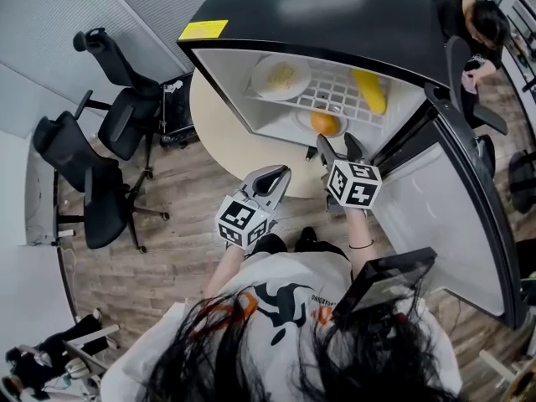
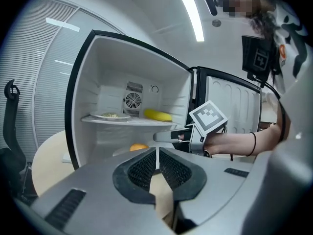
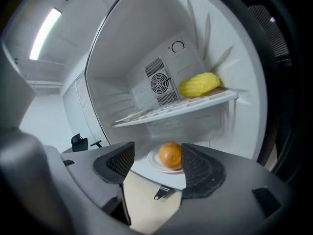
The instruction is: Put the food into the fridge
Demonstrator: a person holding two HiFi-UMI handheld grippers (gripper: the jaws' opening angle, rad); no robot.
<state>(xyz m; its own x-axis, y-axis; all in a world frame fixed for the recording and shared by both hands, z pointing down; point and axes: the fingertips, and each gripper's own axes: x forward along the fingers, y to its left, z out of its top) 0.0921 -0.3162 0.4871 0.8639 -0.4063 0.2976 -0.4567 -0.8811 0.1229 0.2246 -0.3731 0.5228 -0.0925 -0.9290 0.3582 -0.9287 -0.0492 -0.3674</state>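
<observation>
The black fridge point(image 1: 352, 11) stands open, its door point(image 1: 456, 216) swung to the right. On the wire shelf lie a plate of pale food point(image 1: 280, 76) and a yellow corn cob point(image 1: 369, 90). Below them an orange point(image 1: 325, 124) rests on a small white plate. My right gripper point(image 1: 338, 146) is open just in front of that orange and holds nothing; in the right gripper view the orange point(image 3: 170, 154) shows beyond the gap between the jaws. My left gripper point(image 1: 281, 174) is shut and empty, left of the right one, outside the fridge.
The fridge sits on a round beige table point(image 1: 222, 136). Two black office chairs point(image 1: 126, 115) stand on the wood floor to the left. Another person point(image 1: 484, 23) is at the far right, behind the open door.
</observation>
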